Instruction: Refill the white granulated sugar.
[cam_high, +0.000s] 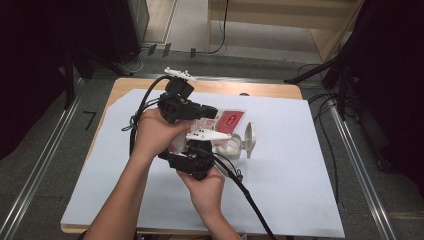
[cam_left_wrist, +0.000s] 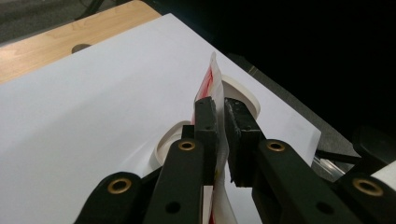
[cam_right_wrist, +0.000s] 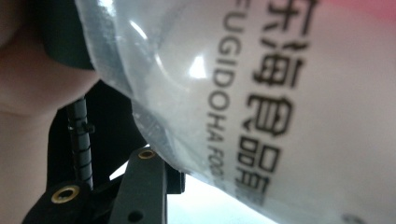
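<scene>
A red and white pouch (cam_high: 231, 119) hangs tilted over the table's middle. My left gripper (cam_high: 214, 112) is shut on its upper edge, and in the left gripper view the thin film (cam_left_wrist: 215, 77) stands pinched between the two jaws (cam_left_wrist: 223, 105). My right gripper (cam_high: 191, 147) comes up from below at the pouch's lower end. In the right gripper view the clear, black-printed pouch (cam_right_wrist: 280, 93) presses against one of the fingers (cam_right_wrist: 140, 186) and hides the other jaw. Under the pouch sits a white tub (cam_high: 226, 146) with its hinged lid (cam_high: 250, 140) open.
A white sheet (cam_high: 290, 190) covers most of the wooden table (cam_high: 270, 90). Black cables (cam_high: 250, 200) trail from both grippers across the near side. Metal floor rails and dark stands flank the table.
</scene>
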